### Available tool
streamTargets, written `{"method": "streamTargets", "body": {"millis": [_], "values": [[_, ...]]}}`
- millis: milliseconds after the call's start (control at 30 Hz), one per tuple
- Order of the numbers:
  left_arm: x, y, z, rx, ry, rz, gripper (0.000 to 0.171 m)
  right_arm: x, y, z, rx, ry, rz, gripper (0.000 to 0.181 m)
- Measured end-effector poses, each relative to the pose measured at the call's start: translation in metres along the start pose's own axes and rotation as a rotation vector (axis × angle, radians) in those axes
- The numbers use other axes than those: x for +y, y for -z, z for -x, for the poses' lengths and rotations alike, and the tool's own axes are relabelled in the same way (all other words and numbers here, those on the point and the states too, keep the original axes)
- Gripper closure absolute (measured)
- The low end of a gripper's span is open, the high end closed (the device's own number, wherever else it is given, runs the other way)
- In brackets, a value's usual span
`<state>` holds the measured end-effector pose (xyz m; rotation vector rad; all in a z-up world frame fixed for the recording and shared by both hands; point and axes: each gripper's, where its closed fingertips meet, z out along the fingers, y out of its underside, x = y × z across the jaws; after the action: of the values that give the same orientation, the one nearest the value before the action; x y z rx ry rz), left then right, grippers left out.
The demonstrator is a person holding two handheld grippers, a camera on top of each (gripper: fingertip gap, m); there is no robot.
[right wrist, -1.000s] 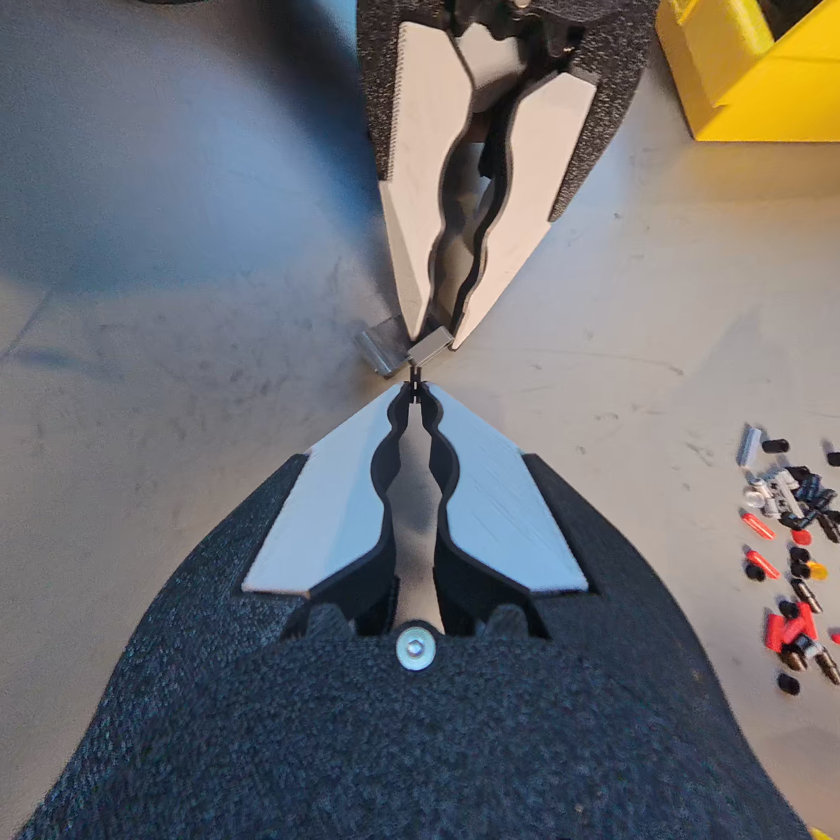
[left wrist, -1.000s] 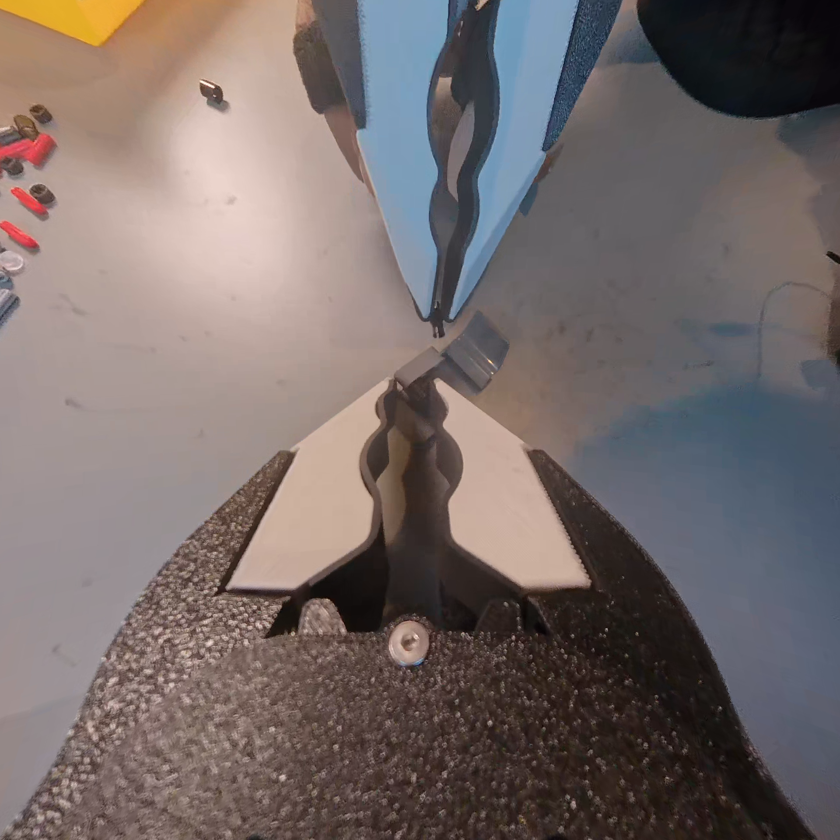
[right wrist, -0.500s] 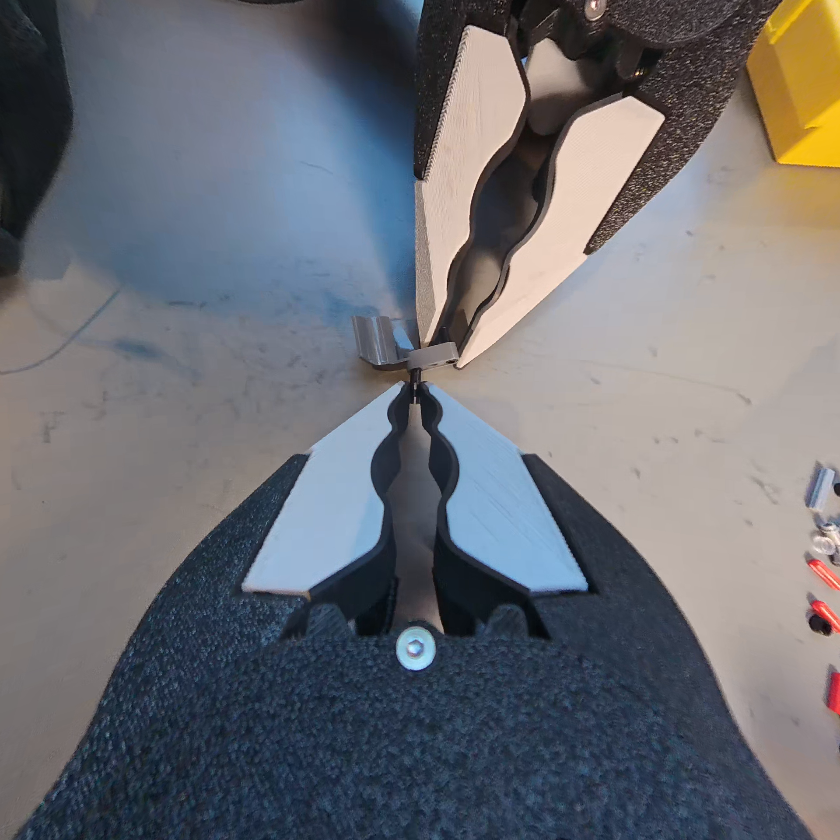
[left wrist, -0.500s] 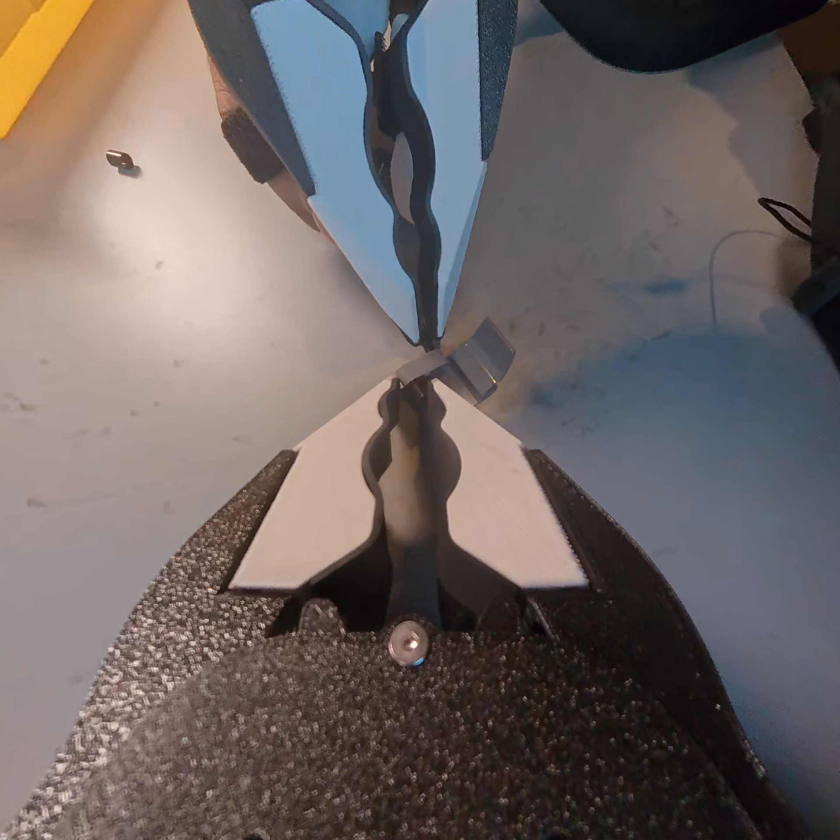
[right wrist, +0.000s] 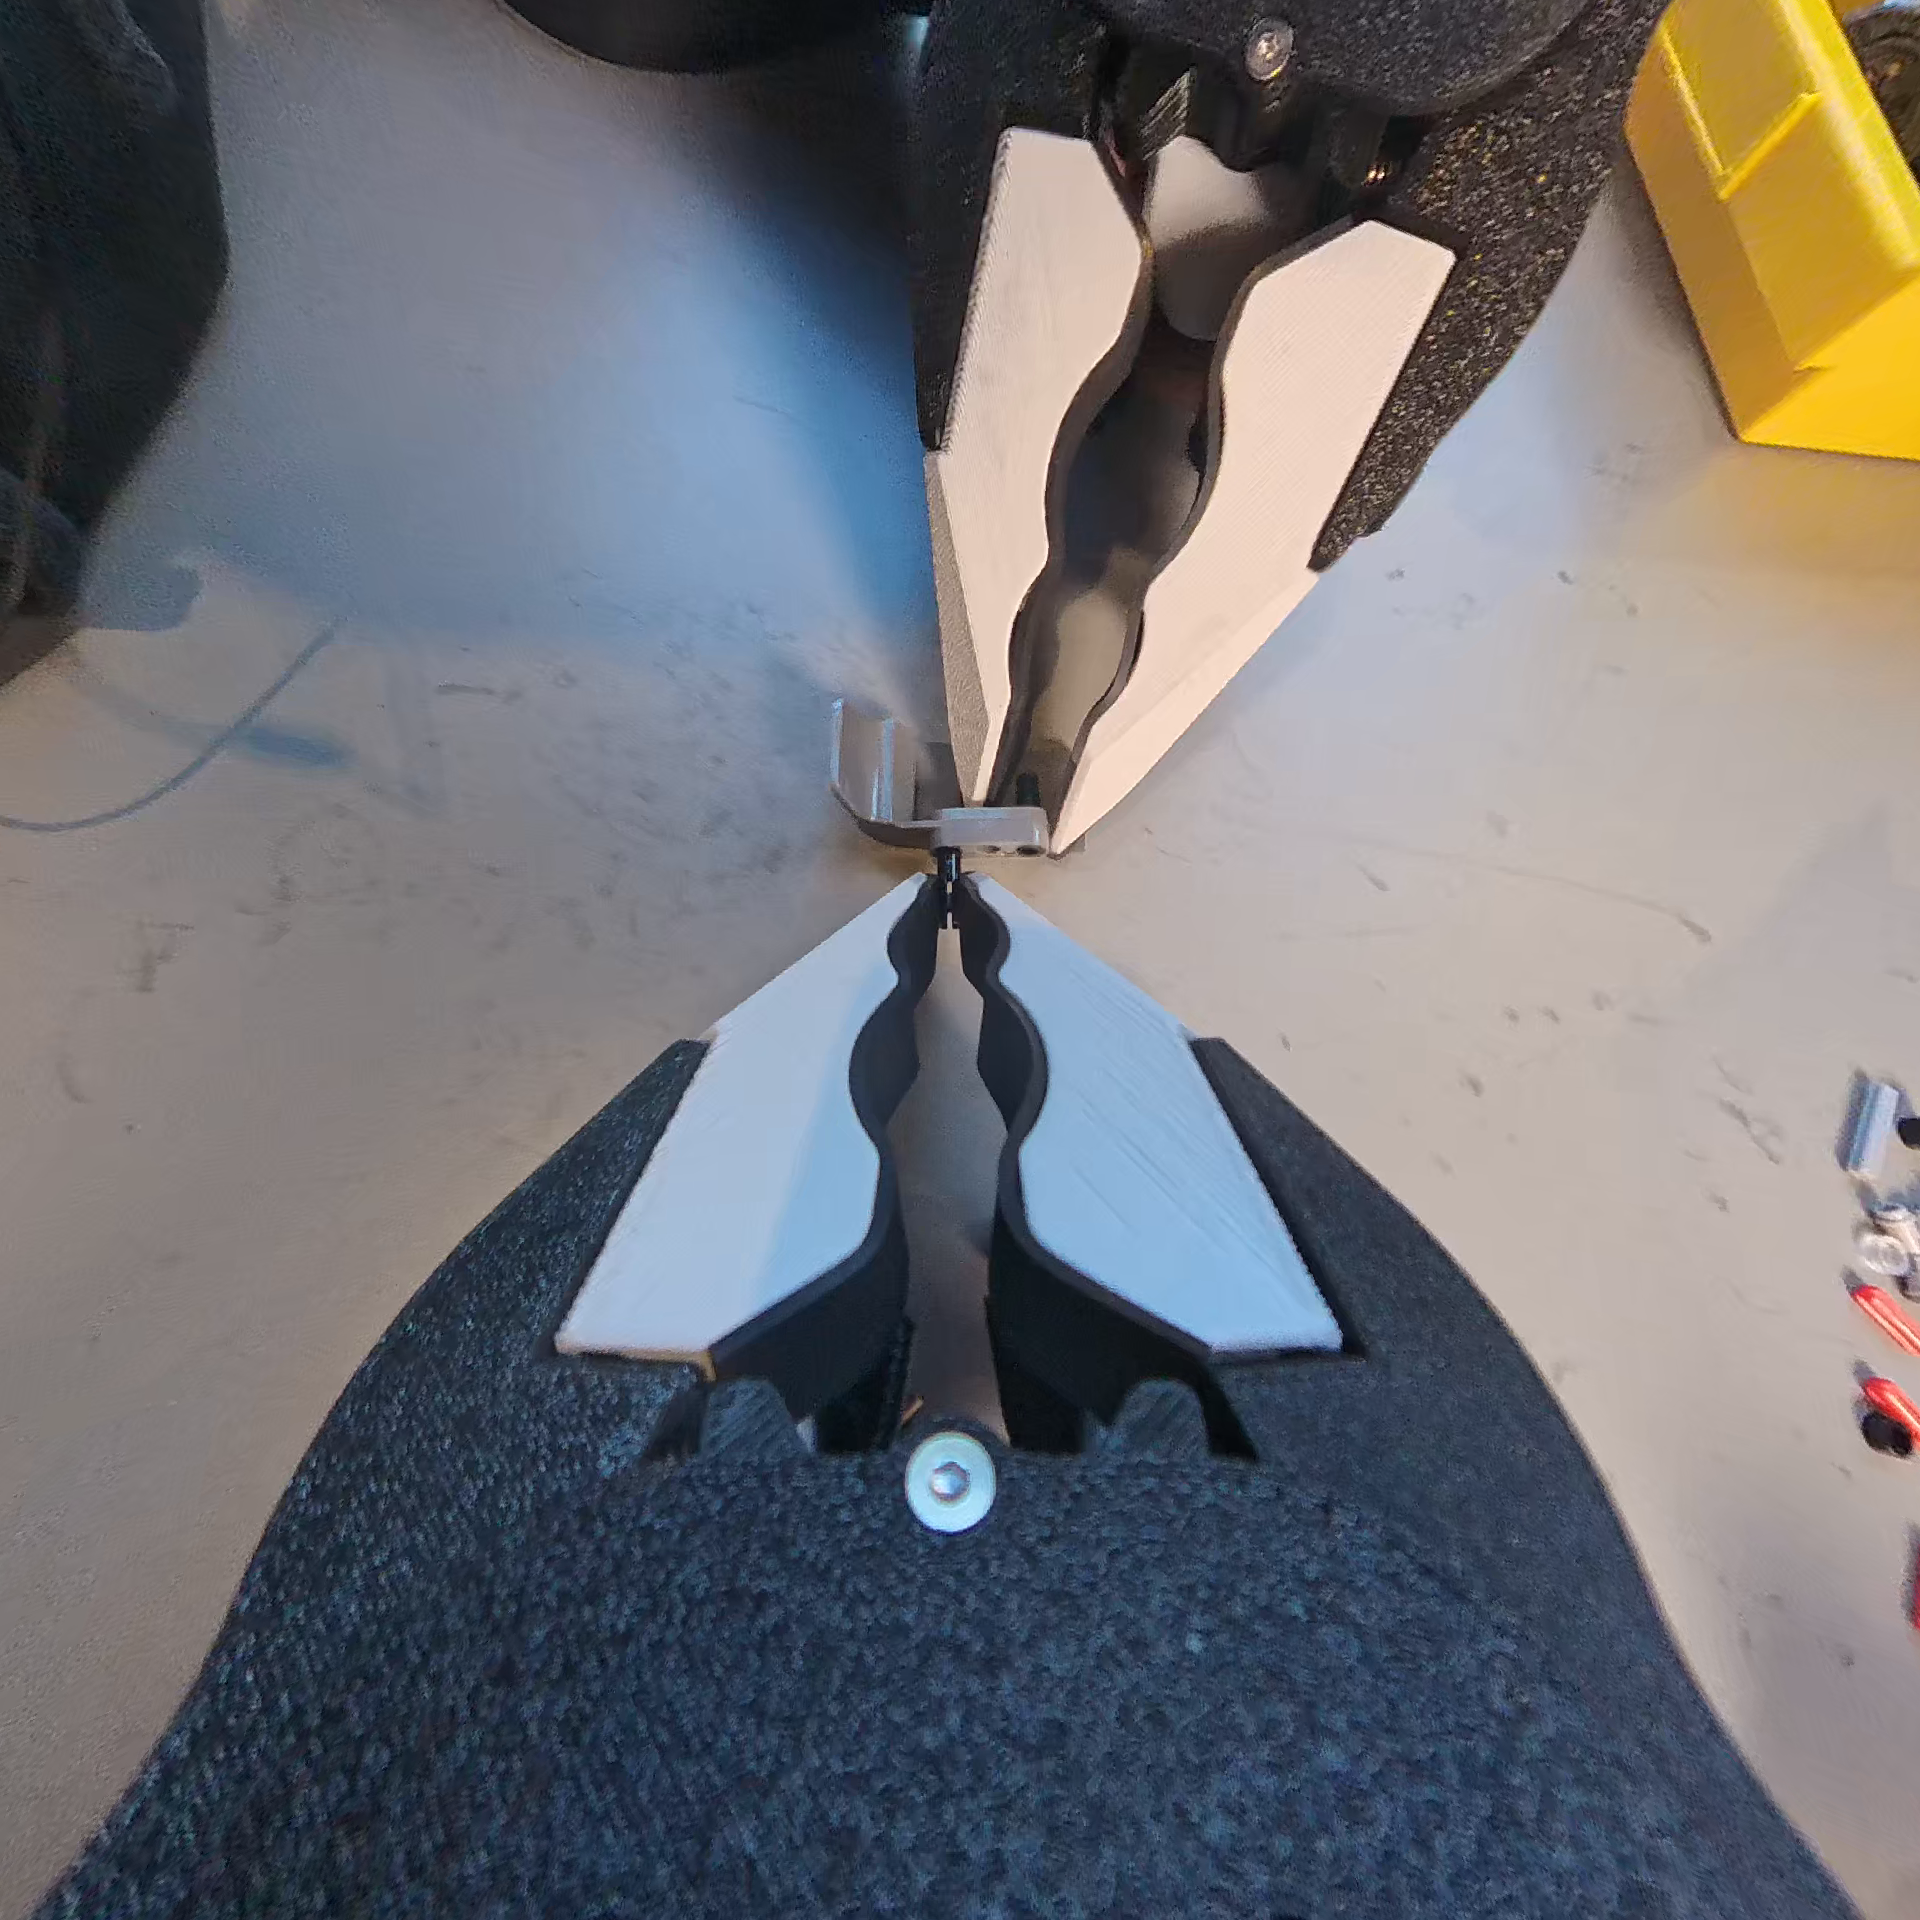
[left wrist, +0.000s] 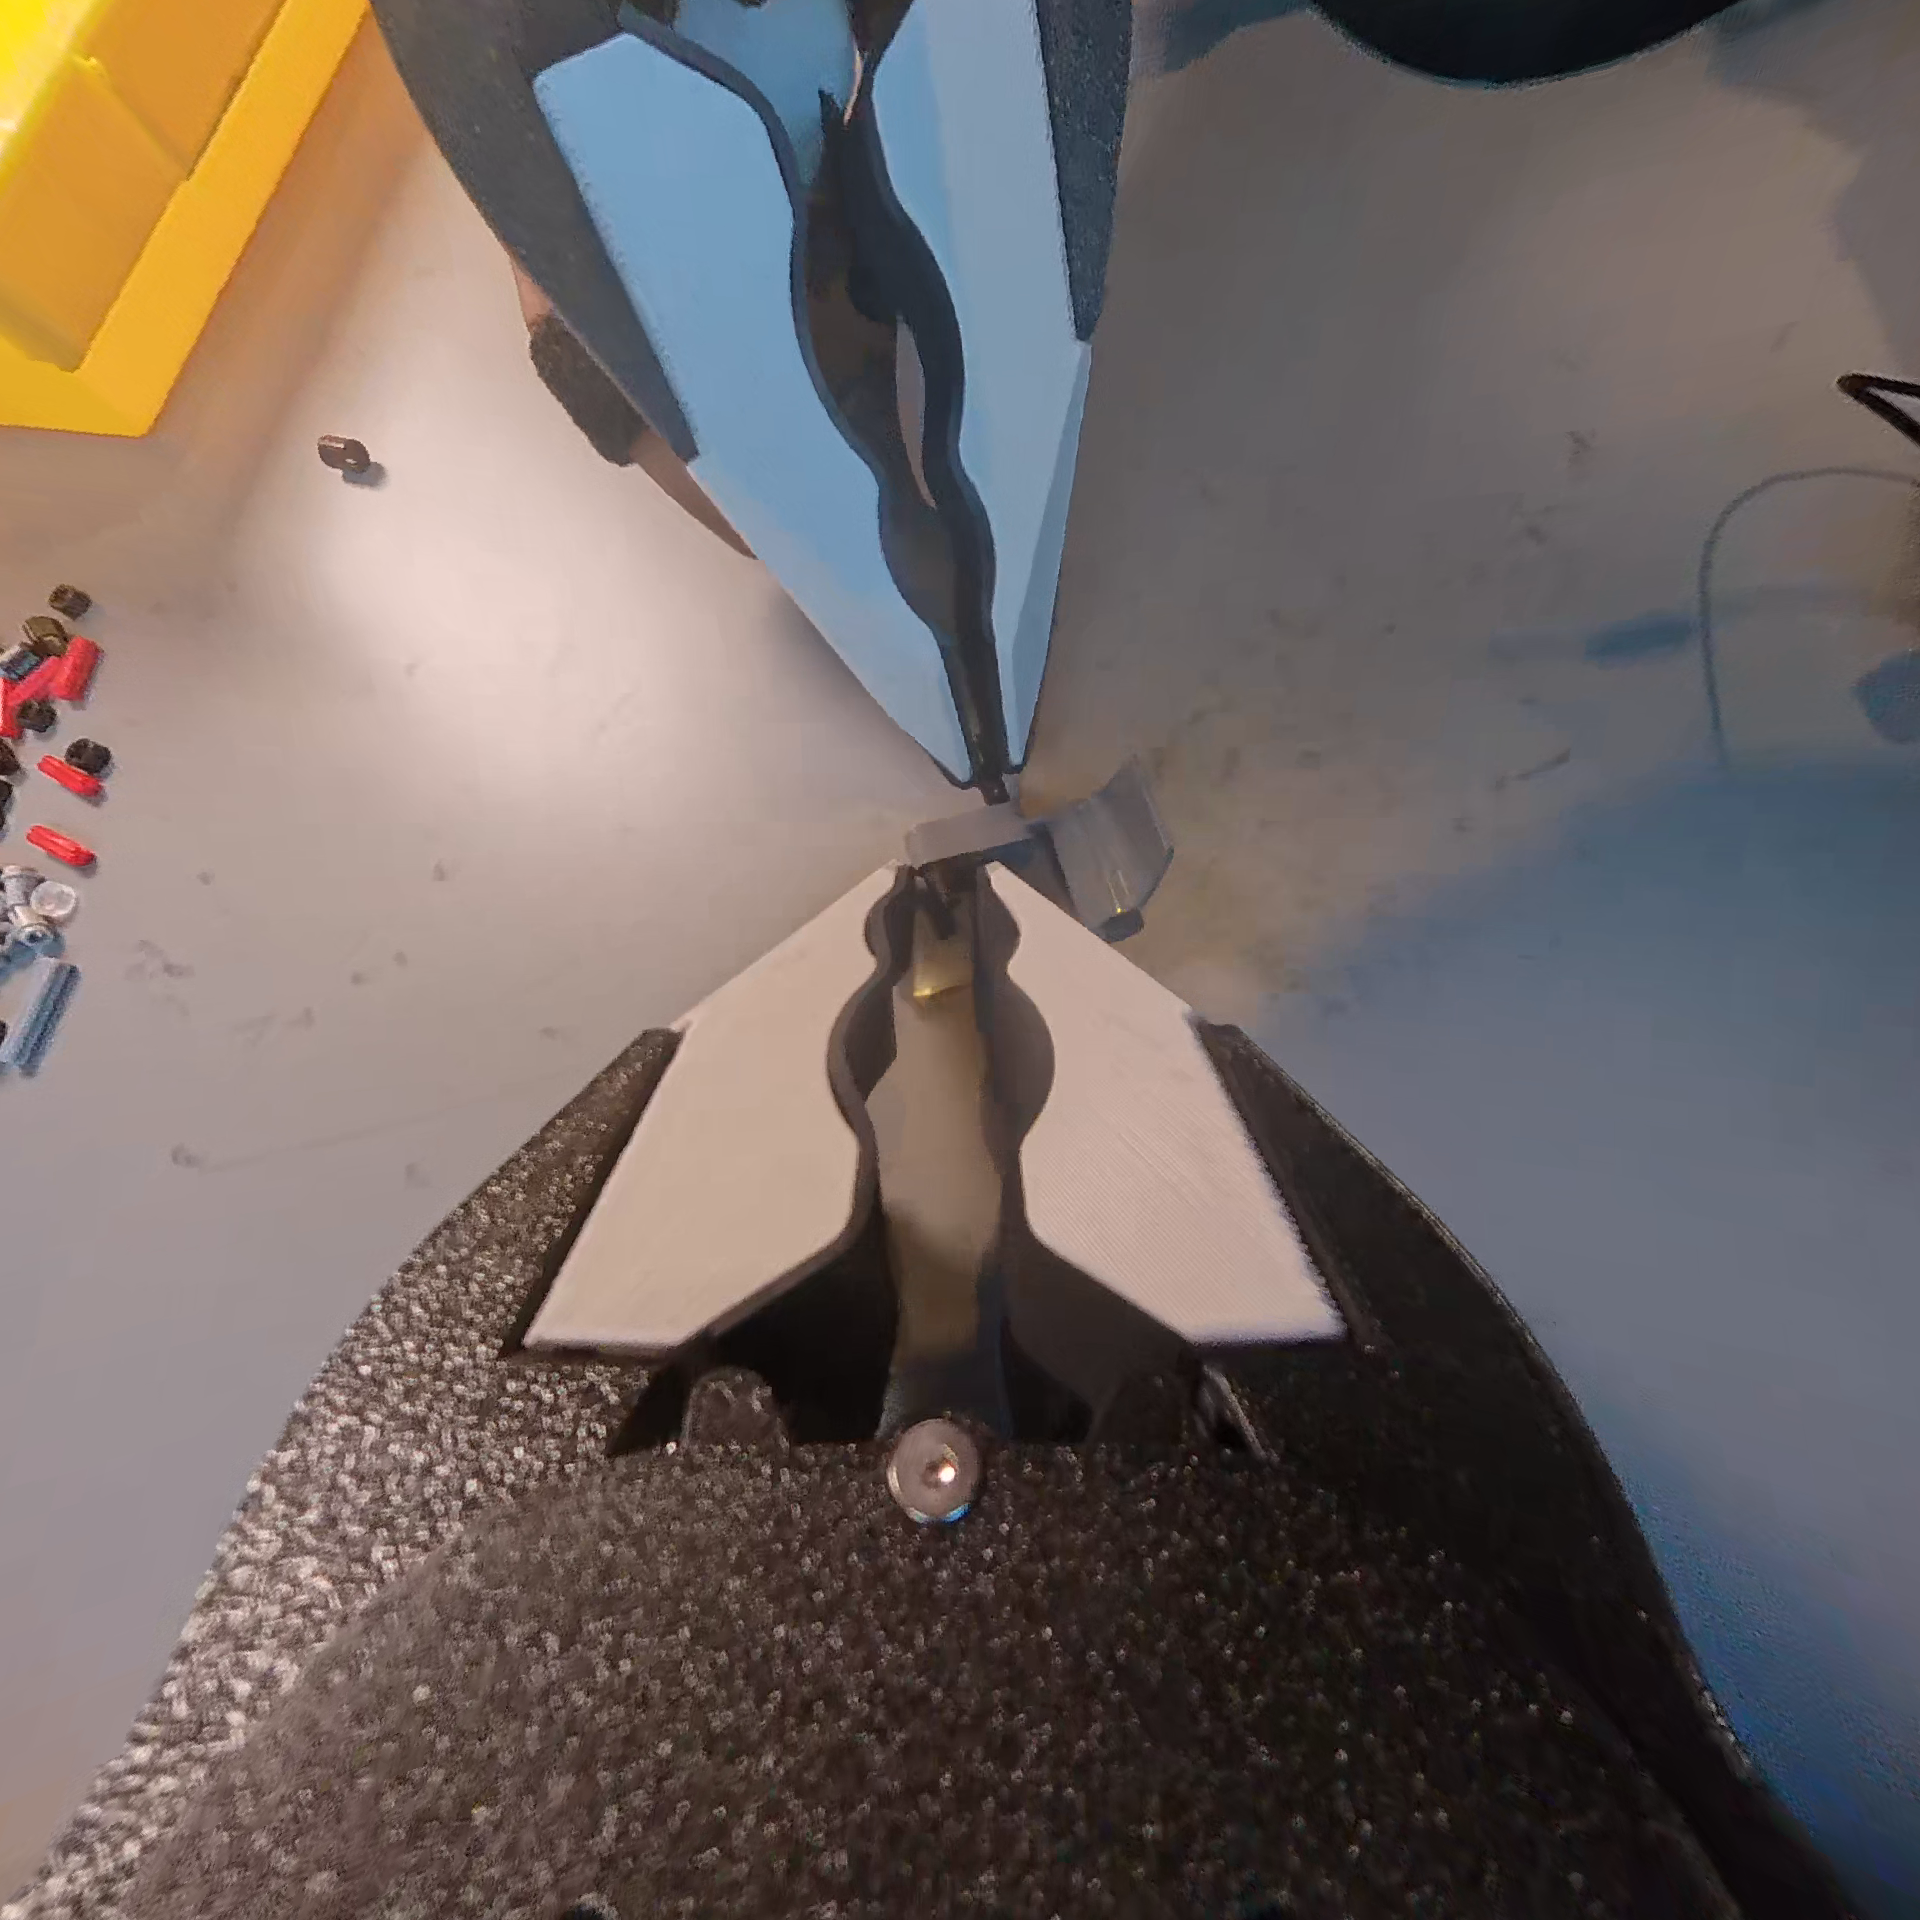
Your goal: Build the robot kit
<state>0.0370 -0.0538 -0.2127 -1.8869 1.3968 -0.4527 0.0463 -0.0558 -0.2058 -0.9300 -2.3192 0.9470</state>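
Fingers (left wrist: 727,1143) of the left gripper (left wrist: 940,878) are pinched on one end of a small grey bracket (left wrist: 961,836), held just above the worktop (left wrist: 416,883) with its curved flap sticking out sideways. The right gripper (right wrist: 943,883) has its fingers pressed together on a thin black pin (right wrist: 945,868).

A second ago I could see a gap between that pin and the bracket. Now the pin's tip meets the bracket's flat arm, though I cannot tell whether it sits in a hole or only touches the face. Both grippers have also swung round together, so the background has shifted in both views.

The worktop is pale grey, scuffed and smudged. From the left wrist view, a yellow bin (left wrist: 104,208) sits well away from the bracket, a scatter of small red, black and grey parts (left wrist: 52,727) lies nearer, and a lone black part (left wrist: 343,452) lies between them. On the bracket's other side a thin cable (left wrist: 1745,582) loops across the surface.
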Motion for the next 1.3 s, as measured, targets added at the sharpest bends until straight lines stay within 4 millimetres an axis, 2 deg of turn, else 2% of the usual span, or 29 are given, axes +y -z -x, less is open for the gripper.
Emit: {"method": "streamTargets", "body": {"millis": [833, 900, 967, 1100, 1200, 1300], "values": [[0.002, 0.005, -0.006, -0.160, -0.132, -0.012, 0.163, -0.003, -0.002, 0.007, 0.063, -0.033, -0.027, 0.180], [0.002, 0.010, -0.005, -0.139, -0.060, -0.029, 0.148, -0.002, 0.001, 0.005, 0.071, -0.039, -0.027, 0.180], [-0.002, 0.020, -0.004, -0.099, 0.041, -0.081, 0.145, -0.005, 0.007, 0.003, 0.087, -0.047, -0.053, 0.180], [-0.025, 0.037, -0.003, -0.038, 0.264, -0.244, 0.150, -0.027, 0.022, -0.005, 0.155, -0.043, -0.148, 0.179], [-0.045, 0.041, -0.008, 0.057, 0.443, -0.356, 0.151, -0.042, 0.028, -0.008, 0.210, -0.008, -0.182, 0.179], [-0.054, 0.043, -0.009, 0.117, 0.537, -0.411, 0.159, -0.054, 0.030, -0.006, 0.243, 0.030, -0.188, 0.179]]}}
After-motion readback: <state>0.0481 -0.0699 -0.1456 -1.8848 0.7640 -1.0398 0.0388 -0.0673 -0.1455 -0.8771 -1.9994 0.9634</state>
